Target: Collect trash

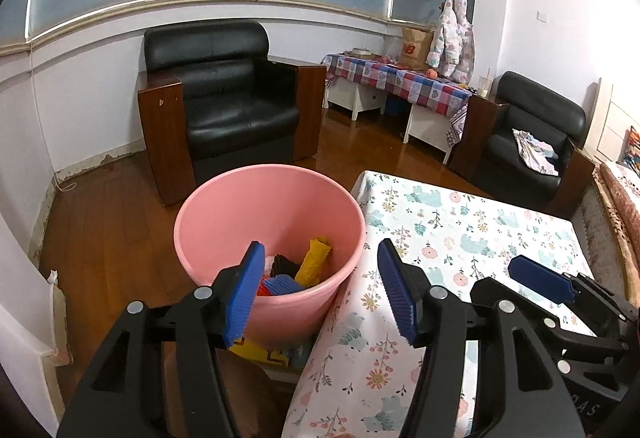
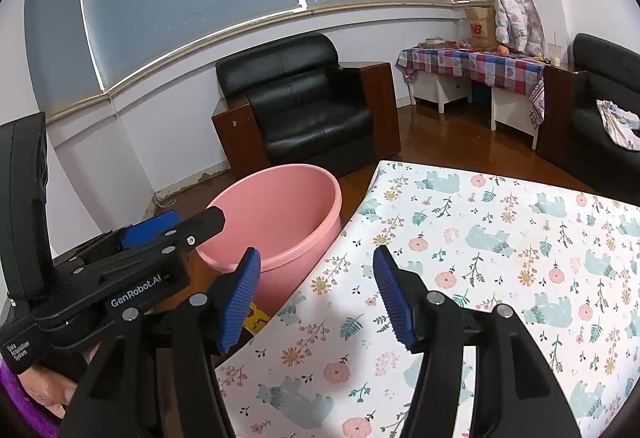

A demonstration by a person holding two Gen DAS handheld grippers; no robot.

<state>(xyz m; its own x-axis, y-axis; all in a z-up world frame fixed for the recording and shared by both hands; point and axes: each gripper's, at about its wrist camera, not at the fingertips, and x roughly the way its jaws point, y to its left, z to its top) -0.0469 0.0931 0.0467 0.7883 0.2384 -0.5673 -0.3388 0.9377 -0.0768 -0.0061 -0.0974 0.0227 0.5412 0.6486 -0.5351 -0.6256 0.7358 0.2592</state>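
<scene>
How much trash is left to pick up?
Almost none that I can see. Several pieces, one yellow, already lie in the pink bucket. The left gripper and right gripper are open and empty. The flowered tablecloth shows no trash.

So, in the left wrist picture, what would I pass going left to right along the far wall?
Black armchair → table with the checked cloth → hanging pastel jacket → plastic cup → second black armchair with a crumpled cloth on its seat.
</scene>
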